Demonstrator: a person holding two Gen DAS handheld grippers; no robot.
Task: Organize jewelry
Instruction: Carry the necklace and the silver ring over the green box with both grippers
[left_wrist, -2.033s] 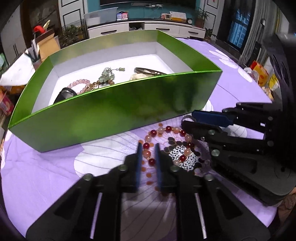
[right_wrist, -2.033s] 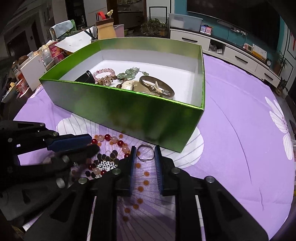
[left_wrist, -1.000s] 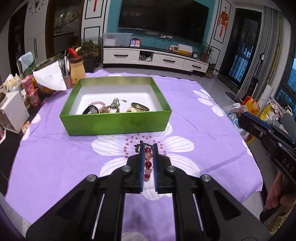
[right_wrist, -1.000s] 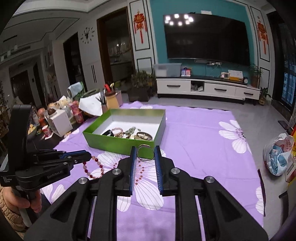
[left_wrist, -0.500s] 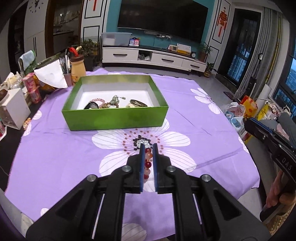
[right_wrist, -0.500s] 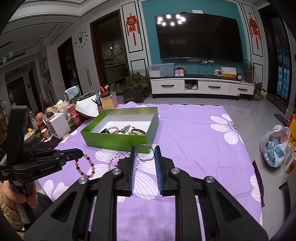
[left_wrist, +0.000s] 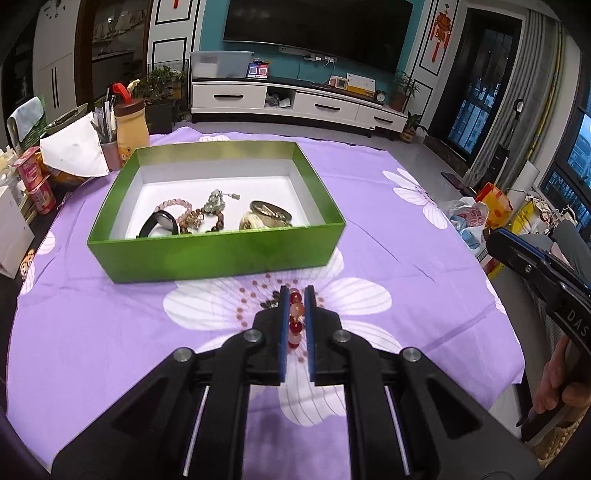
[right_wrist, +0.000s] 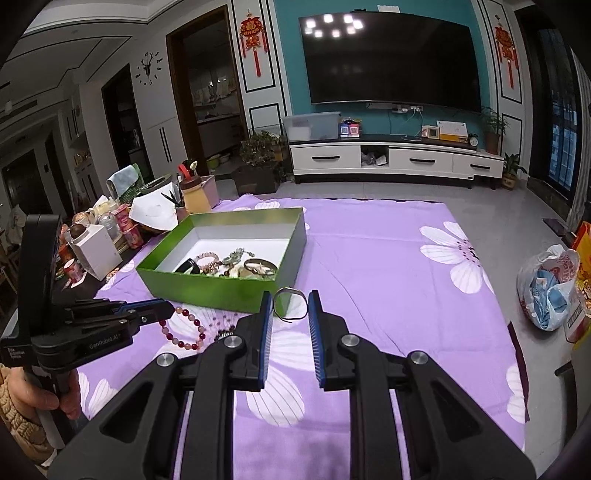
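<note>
Both grippers loaded, held above the purple flowered cloth (right_wrist: 369, 258).

Nearest, the left gripper (left_wrist: 296, 295) is clamped almost fully onto a red and pink bead bracelet (right_wrist: 183, 328), which hangs from its tips. The right gripper (right_wrist: 290, 301) is closed partway on a thin metal ring-shaped bangle (right_wrist: 290, 304), pinched between its blue pads. Farther off, the open green cardboard box (left_wrist: 221, 254) is seen, with other jewelry (left_wrist: 207, 216) along its near side.
</note>
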